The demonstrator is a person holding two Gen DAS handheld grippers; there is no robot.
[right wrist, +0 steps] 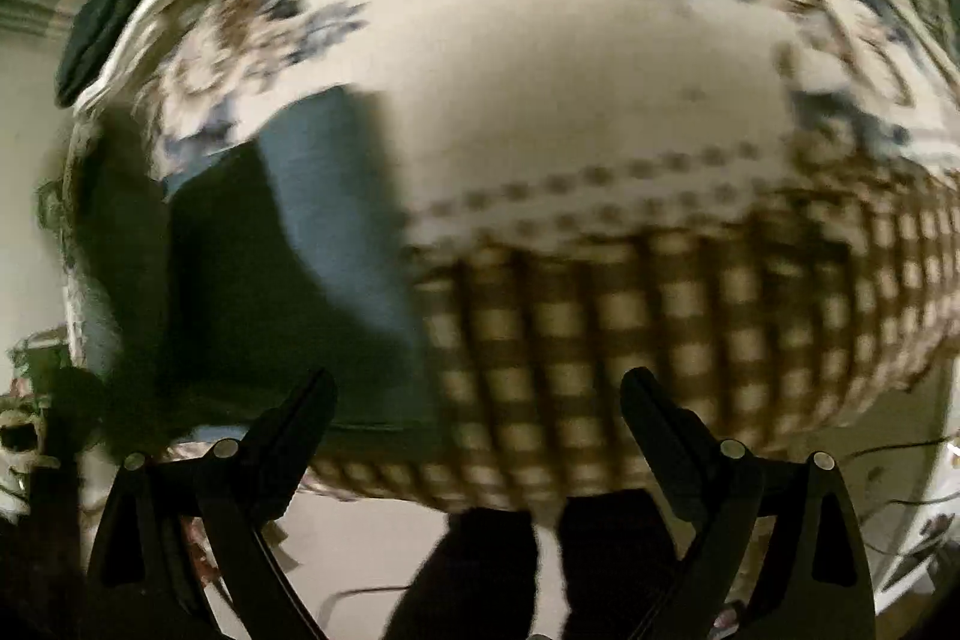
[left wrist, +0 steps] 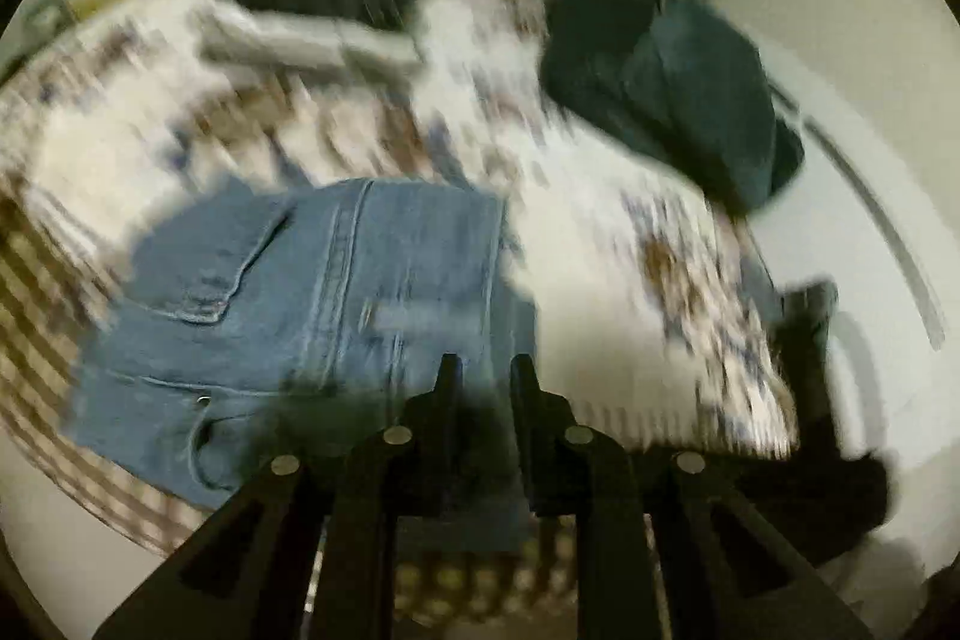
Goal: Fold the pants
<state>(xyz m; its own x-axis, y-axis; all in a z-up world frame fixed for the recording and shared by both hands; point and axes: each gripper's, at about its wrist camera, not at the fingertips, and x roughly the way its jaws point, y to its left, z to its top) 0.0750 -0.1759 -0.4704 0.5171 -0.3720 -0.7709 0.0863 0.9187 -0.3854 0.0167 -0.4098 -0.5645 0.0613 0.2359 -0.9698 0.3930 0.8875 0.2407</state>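
The blue jeans lie folded at the bed's near edge. The left gripper, closed on nothing, hovers there; the right gripper gapes empty. Next, I'd square the stack before pressing it flat.

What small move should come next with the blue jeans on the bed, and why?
Probably lay the held edge of the blue jeans flat on the bedspread. The left claw looks shut on denim that hangs down past its fingers, so this fold seems unfinished. The right claw is open and empty over the checked border, so it could then smooth the cloth. The blur limits certainty.
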